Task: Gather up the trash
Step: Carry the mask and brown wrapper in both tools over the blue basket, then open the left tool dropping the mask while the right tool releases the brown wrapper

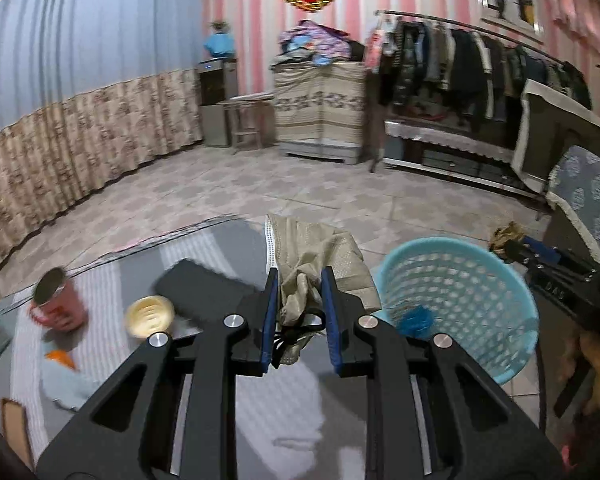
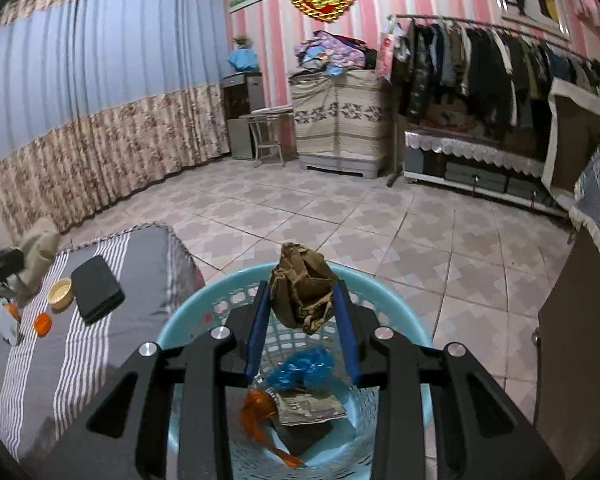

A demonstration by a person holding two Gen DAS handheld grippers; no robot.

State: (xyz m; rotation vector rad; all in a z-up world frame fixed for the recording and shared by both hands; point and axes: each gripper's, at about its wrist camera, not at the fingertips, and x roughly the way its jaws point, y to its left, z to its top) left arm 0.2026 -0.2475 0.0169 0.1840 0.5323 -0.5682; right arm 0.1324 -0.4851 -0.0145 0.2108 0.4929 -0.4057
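My left gripper [image 1: 300, 280] is shut on a crumpled beige bag [image 1: 312, 264] and holds it above the striped table [image 1: 220, 248], left of the light blue basket [image 1: 512, 292]. My right gripper [image 2: 302, 292] is shut on a crumpled brown paper wad [image 2: 302, 284] and holds it over the basket [image 2: 400, 312]. In the basket lie a blue plastic wad [image 2: 300, 368], an orange wrapper [image 2: 256, 408] and a folded paper [image 2: 308, 404]. The right gripper and its wad [image 1: 508, 236] show past the basket in the left wrist view.
On the table are a red can [image 1: 56, 300], a cream lid [image 1: 150, 316], a black box [image 1: 204, 292], an orange cap [image 2: 43, 324] and a light blue cloth [image 1: 64, 384]. A dark cabinet [image 2: 580, 340] stands right of the basket. Tiled floor lies beyond.
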